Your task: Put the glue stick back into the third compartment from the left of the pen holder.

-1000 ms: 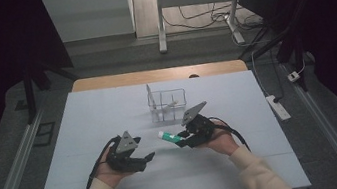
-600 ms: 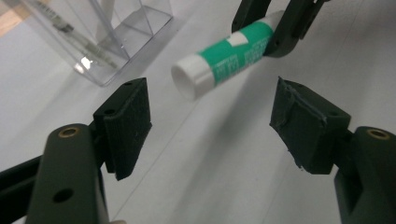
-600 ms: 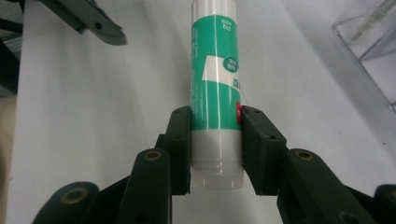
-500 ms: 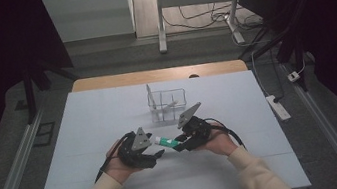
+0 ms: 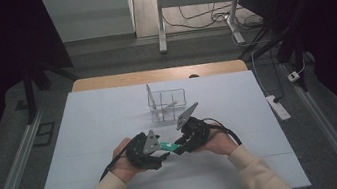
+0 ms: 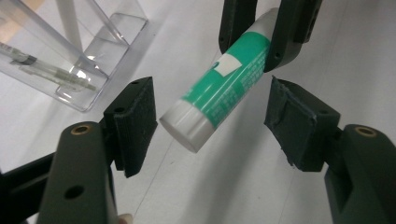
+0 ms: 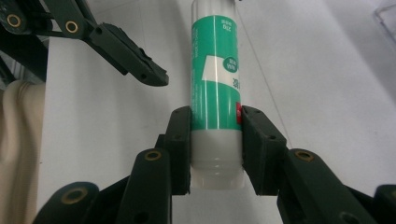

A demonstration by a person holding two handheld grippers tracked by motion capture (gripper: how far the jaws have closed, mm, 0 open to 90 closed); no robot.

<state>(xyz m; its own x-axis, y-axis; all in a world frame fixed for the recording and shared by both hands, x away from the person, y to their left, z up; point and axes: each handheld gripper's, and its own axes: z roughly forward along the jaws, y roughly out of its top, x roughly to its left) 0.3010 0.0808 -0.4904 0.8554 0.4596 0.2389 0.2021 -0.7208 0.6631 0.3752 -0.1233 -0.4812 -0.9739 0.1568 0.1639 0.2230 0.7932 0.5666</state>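
Glue stick, green body with white ends, is clamped in the right tool; jaws pinch it near its lower white end, one on each side, stick pointing straight away along the jaws. In the high view the glue stick sits just above the counter, in front of the clear rack and nearer the person, bridging the gap between the two tools. Right tool sits just right of the stick, held in the right hand. Left tool is just left of the stick, held in the left hand.

Left gripper view: left tool is spread wide, jaws on either side of the stick's free white cap, neither pad touching it. Glue stick runs tilted from that cap up to the far end, where the right tool grips it. Clear rack lies up and left of the stick, a pen lying inside it; rack and stick are apart.

Right gripper view: left tool's jaw shows up and left of the stick, near but not touching. A cream sleeve is at the far left edge.
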